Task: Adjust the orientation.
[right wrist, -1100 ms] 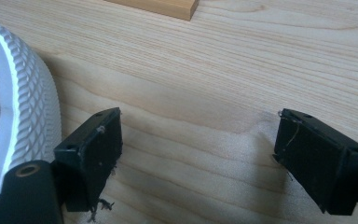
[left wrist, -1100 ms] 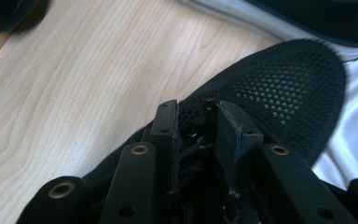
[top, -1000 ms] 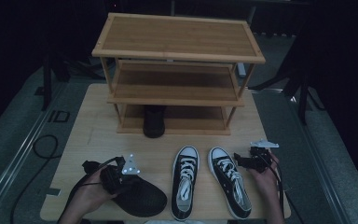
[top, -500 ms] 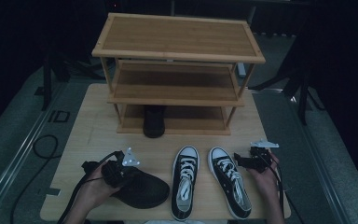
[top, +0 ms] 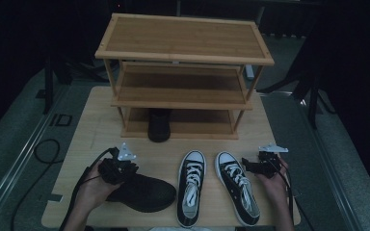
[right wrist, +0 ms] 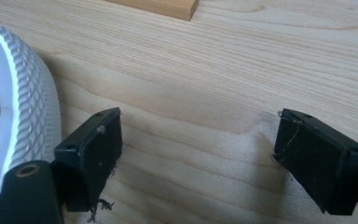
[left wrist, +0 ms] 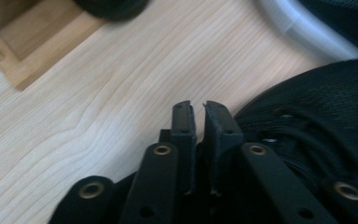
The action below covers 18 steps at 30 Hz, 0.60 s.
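Jaws of the left gripper [top: 119, 169] have just been closing and now pinch the black shoe [top: 144, 192] at the table's [top: 96, 130] front; it shifted rightward, probably being lifted. Right gripper [right wrist: 198, 154] waits wide open, empty.

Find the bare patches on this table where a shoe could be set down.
Free: the light wooden table left of the three-tier bamboo shoe rack, and the strip between the rack and the black-and-white canvas sneakers. Crowded: the front edge, with the sneakers and the black mesh shoe.
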Available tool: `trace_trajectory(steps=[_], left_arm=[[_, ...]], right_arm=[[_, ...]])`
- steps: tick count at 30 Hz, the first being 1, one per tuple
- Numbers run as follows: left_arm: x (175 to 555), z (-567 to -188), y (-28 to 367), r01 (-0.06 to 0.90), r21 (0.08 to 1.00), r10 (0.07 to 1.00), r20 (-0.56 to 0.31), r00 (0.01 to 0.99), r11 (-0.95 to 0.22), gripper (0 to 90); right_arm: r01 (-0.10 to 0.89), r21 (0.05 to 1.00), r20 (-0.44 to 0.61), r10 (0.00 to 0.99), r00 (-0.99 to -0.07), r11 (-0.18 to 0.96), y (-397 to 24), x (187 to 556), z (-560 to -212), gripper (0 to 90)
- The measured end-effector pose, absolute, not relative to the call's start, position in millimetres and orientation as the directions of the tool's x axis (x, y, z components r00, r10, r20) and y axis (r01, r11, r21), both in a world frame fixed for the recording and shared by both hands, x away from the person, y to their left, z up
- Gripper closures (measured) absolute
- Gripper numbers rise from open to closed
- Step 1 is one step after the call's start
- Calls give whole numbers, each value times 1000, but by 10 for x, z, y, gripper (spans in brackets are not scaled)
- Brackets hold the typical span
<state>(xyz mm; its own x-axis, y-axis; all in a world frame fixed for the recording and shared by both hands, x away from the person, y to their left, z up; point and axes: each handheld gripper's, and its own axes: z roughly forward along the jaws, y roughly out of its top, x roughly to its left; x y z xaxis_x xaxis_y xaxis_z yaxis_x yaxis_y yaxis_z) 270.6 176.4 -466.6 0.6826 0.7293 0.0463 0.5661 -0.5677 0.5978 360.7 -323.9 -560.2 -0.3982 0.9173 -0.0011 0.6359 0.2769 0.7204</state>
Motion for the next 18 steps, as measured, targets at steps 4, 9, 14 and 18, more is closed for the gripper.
trace_trajectory(steps=[4, 9, 14, 18], left_arm=[[2656, -4510, 1956, 538, 643, 723, 36, 689, -545, 753], [2636, -4421, 2260, 548, 659, 756, 47, 653, -515, 715], [2610, -4427, 2475, 562, 664, 772, 36, 635, -493, 695], [2567, -4451, 2574, 555, 659, 759, 38, 650, -508, 682]], right_arm=[[636, 721, -1, 917, -398, 277, -3239, 3608, -5602, 149], [635, 721, -1, 917, -399, 277, -3239, 3608, -5602, 148], [636, 720, -1, 917, -398, 277, -3239, 3608, -5602, 149], [636, 720, -1, 917, -398, 276, -3238, 3607, -5602, 148]])
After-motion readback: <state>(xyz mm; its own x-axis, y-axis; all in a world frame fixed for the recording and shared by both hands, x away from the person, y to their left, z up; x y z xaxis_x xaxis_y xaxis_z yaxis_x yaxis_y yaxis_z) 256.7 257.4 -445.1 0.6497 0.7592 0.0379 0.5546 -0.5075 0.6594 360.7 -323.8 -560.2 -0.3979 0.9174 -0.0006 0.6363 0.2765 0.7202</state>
